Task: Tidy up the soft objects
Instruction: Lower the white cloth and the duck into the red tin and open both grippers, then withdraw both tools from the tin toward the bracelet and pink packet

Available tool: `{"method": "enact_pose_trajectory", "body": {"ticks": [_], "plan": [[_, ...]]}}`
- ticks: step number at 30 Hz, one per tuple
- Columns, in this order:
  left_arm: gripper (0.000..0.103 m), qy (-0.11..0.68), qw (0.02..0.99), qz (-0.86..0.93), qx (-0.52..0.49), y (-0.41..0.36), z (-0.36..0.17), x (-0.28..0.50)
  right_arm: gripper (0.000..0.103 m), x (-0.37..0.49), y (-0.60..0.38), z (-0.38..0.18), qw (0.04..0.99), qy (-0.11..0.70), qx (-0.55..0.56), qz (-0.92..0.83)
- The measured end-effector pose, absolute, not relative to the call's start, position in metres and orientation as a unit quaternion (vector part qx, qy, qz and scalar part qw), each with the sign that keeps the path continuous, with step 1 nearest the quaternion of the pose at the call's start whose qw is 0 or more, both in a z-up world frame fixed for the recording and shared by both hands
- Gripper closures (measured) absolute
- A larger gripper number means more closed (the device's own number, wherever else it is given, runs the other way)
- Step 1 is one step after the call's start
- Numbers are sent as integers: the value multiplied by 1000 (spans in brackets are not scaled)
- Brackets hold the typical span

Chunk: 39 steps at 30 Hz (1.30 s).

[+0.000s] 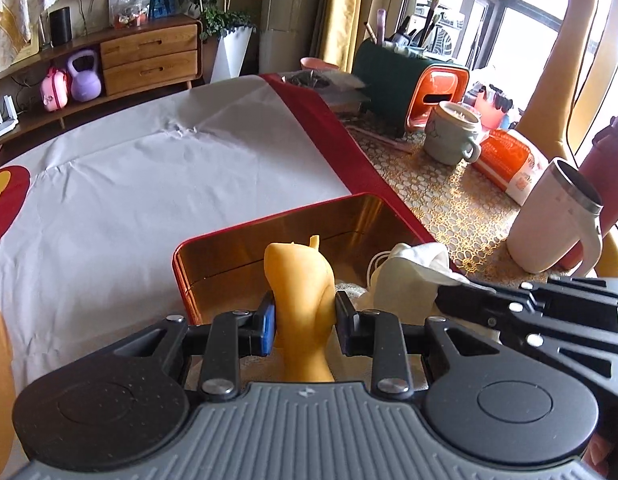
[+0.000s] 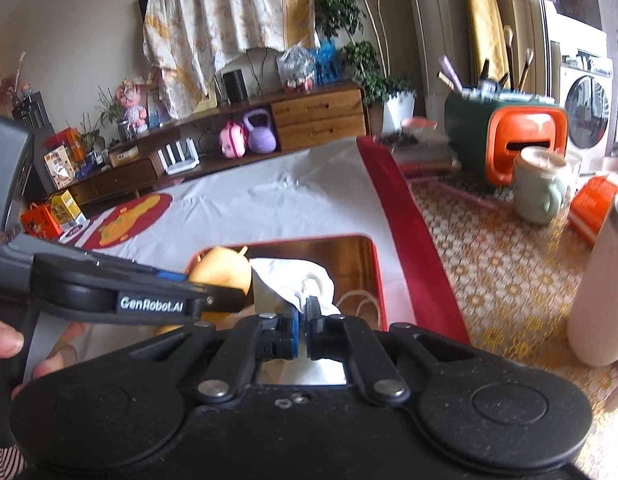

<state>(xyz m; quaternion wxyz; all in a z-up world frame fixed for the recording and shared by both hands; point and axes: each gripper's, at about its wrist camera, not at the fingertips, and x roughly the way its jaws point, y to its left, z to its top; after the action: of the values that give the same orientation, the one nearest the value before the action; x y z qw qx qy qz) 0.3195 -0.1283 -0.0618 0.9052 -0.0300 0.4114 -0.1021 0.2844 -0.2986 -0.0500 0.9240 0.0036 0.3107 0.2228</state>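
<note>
black gripper (image 2: 301,320), blue-padded fingers (image 1: 267,328)

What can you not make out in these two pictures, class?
- Tin floor: both views, hidden by the yellow toy, white cloth and grippers.
- Toy's lower end: left wrist view, behind the left gripper.
- Tall cup: right wrist view, cut off by the edge.
- Mug print: right wrist view, blurred.

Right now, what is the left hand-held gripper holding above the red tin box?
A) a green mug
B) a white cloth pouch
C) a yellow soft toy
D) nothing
C: in the left wrist view the left hand-held gripper has its pads pressed on both sides of the yellow soft toy, over the open red tin box.
</note>
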Motion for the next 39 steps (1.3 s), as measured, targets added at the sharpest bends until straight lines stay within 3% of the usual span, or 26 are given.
{"method": "enact_pose_trajectory", "body": {"ticks": [7,20,22,24,26,31,33,39], "plan": [[74,427,898,-96,-30,-131,-80,329,98,289,-298,-67,915,335,3,227],[73,445,890,-91,-37,-129,-96,334,78,289,-296,-73,903,367,-5,223],[70,444,891,-91,-34,-130,-95,332,74,287,-296,-72,903,369,-8,220],[47,442,892,-92,-31,-131,-93,330,69,286,-297,-71,903,370,-9,217],[39,439,893,-93,-29,-131,-90,327,68,284,-298,-69,903,371,-10,216],[39,418,903,-97,-25,-129,-77,317,62,279,-299,-63,904,373,-13,210],[39,415,904,-97,-27,-128,-73,314,52,276,-299,-60,905,370,-15,209],[39,400,911,-103,-25,-123,-58,296,41,265,-296,-48,909,361,-20,208]]}}
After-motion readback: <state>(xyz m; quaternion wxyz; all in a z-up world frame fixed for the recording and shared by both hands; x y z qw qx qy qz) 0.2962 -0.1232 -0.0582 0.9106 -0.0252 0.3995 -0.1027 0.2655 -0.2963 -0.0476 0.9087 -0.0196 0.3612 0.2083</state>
